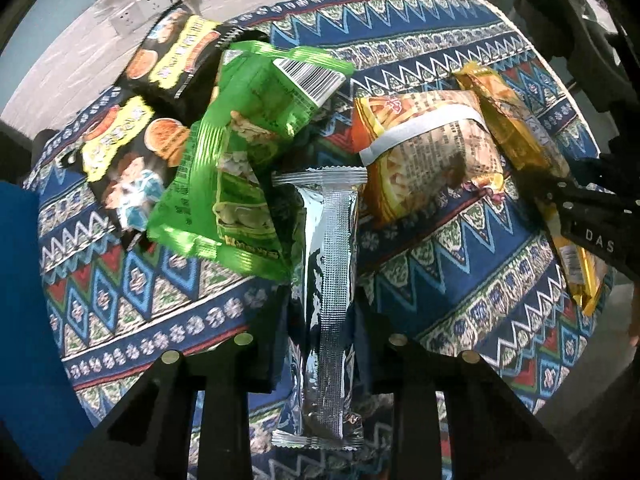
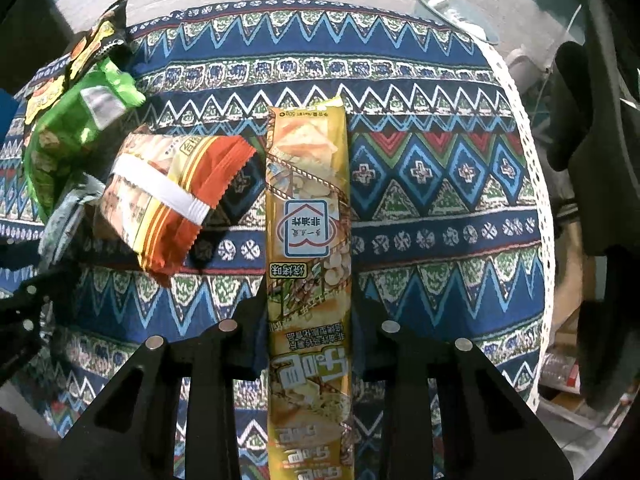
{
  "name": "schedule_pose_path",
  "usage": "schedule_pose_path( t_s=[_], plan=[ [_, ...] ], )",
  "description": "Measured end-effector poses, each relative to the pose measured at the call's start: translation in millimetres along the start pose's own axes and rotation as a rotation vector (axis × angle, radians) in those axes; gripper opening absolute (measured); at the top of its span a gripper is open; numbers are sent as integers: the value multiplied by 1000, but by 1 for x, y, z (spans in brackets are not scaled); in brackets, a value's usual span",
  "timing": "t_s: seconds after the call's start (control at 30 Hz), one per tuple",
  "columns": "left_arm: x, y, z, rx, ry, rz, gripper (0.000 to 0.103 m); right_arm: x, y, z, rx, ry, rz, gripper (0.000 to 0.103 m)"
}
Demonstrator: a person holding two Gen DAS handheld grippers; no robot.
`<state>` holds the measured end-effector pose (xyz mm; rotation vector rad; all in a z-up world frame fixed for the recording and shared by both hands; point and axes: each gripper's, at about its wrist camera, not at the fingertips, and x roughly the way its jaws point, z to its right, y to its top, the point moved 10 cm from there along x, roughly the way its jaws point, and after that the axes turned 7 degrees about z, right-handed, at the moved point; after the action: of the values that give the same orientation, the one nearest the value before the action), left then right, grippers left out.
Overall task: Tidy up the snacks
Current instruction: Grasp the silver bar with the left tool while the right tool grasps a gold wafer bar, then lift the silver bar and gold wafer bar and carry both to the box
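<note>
Left wrist view, left gripper (image 1: 320, 312): jaws clamped on the silver packet (image 1: 326, 300), which stands lengthwise between them, seam side up
Left wrist view, snacks: green packets (image 1: 236, 152) heaped just left of the silver packet and touching its upper end; black packets (image 1: 132, 120) behind them at upper left; orange packet (image 1: 424, 152) just right of the silver packet's top; yellow packet (image 1: 516, 128) at far right
Left wrist view, edges and room: patterned tablecloth (image 1: 460, 280) lies bare at lower right and lower left; the table's far rim curves past a white wall with sockets (image 1: 160, 0)
Left wrist view, hard to see: silver packet's lower end runs under the camera; the right gripper's black body covers the yellow packet's near part

Right wrist view, right gripper (image 2: 310, 320): jaws clenched on the yellow packet (image 2: 308, 208), upside-down print, pointing away from the camera
Right wrist view, snacks: orange packet (image 2: 172, 200) just left of the yellow one, apart from it; green packets (image 2: 72, 128) and black packets (image 2: 92, 48) at the left edge
Right wrist view, edges and room: wide bare tablecloth (image 2: 440, 200) to the right, ending at a white lace border (image 2: 532, 184)
Right wrist view, cut off: yellow packet leaves the frame at the bottom; clutter beyond the table's right rim is indistinct
</note>
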<state>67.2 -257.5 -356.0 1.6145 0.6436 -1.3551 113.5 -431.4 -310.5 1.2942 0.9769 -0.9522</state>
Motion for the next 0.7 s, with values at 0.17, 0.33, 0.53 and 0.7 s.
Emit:
schedule_pose_path(
  t_s=[0.17,0.33,0.53,0.7],
  plan=[
    [-18,-1,-2,-3,-12,28,29,-17,-3,9,16,-7,10,30],
    [-40,0,-9,-2,-33,58,29,-40,2,8,39,-5,37,30],
    [-65,1,-27,-4,-32,98,29,-75,10,-9,25,9,81,30],
    [-95,-8,-48,0,-3,141,29,-95,19,-23,-5,26,118,30]
  ],
)
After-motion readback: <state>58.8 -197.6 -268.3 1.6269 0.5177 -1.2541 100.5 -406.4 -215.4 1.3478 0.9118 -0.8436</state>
